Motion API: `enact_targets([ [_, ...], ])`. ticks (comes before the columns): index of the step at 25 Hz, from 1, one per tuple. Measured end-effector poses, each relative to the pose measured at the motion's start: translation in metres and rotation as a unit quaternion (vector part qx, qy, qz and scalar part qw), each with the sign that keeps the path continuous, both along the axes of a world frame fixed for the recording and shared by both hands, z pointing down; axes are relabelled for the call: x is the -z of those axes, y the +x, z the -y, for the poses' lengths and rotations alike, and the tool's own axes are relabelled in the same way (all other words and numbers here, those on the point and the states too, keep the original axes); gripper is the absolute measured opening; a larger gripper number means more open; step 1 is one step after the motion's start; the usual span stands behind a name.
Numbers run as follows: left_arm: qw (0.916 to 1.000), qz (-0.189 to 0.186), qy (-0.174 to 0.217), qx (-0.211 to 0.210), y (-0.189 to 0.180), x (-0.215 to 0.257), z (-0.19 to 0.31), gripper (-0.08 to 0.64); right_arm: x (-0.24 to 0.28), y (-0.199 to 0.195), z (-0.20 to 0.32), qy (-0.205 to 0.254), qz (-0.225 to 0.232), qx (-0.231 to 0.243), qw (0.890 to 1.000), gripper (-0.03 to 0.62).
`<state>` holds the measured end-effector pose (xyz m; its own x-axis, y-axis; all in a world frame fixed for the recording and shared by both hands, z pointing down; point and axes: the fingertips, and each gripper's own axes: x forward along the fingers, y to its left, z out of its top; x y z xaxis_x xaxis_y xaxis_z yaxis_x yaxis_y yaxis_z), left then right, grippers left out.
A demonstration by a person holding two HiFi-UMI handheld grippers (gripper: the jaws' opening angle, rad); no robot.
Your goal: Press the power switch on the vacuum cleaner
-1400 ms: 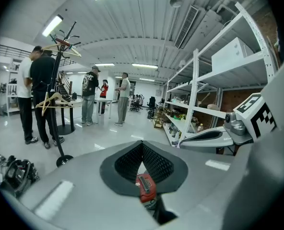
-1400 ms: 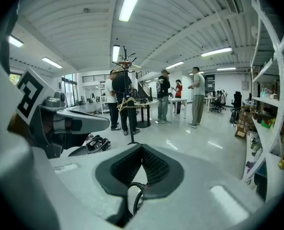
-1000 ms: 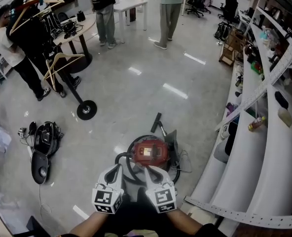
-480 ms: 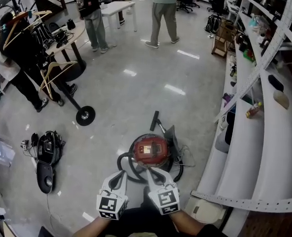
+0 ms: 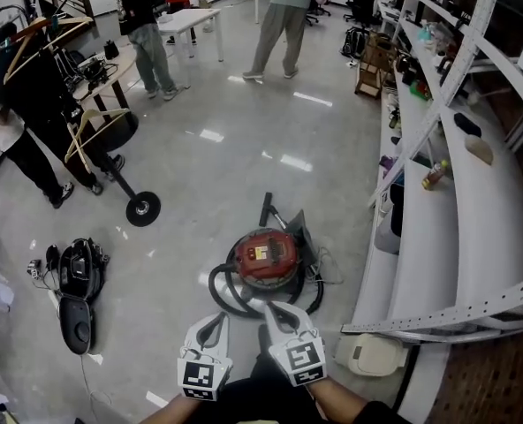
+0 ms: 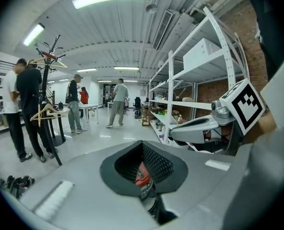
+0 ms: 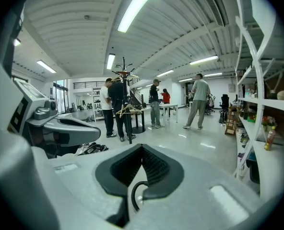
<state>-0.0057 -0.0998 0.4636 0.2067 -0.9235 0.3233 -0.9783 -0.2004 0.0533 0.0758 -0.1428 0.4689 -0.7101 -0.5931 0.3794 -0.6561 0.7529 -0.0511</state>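
The red-topped vacuum cleaner (image 5: 266, 256) stands on the glossy floor, with its black hose (image 5: 223, 291) coiled round its near side. Both grippers hang side by side just short of it. My left gripper (image 5: 215, 320) points over the hose, jaws together and holding nothing. My right gripper (image 5: 276, 310) also points at the vacuum's near edge, shut and empty. In the left gripper view, a bit of the red vacuum (image 6: 142, 174) shows through the gap in the left gripper (image 6: 143, 147). In the right gripper view, a loop of the hose (image 7: 134, 191) shows through the right gripper (image 7: 141, 150).
White shelving (image 5: 425, 237) runs along the right, with a pale bin (image 5: 367, 353) at its foot. A black bag and gear (image 5: 76, 276) lie on the floor at left. A wheeled coat rack (image 5: 142, 208) and several people stand farther back near white tables.
Both grippers have drawn back toward me: their tips overlapped the vacuum's near edge before and now sit short of the hose. The head view has shifted, so the vacuum appears higher.
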Motion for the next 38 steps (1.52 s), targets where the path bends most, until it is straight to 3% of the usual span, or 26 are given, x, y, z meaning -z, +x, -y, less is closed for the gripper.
enact_targets([
  [8,0.9992,-0.020,0.004,-0.033,-0.024,0.001,-0.137,0.017,0.011,-0.042,-0.141,-0.010,0.014,-0.012,1.000,-0.006],
  [16,0.9986,-0.050,0.018,-0.007,-0.064,0.016,-0.229,0.017,0.038,-0.044,-0.241,0.001,0.010,-0.050,0.999,-0.006],
  [28,0.9965,-0.077,0.020,-0.027,-0.036,0.013,-0.285,0.017,0.045,-0.016,-0.313,0.011,0.003,-0.075,0.997,-0.006],
  [38,0.9971,-0.061,0.024,-0.039,-0.019,0.014,-0.300,0.017,0.029,0.005,-0.340,-0.002,0.005,-0.084,0.996,-0.008],
])
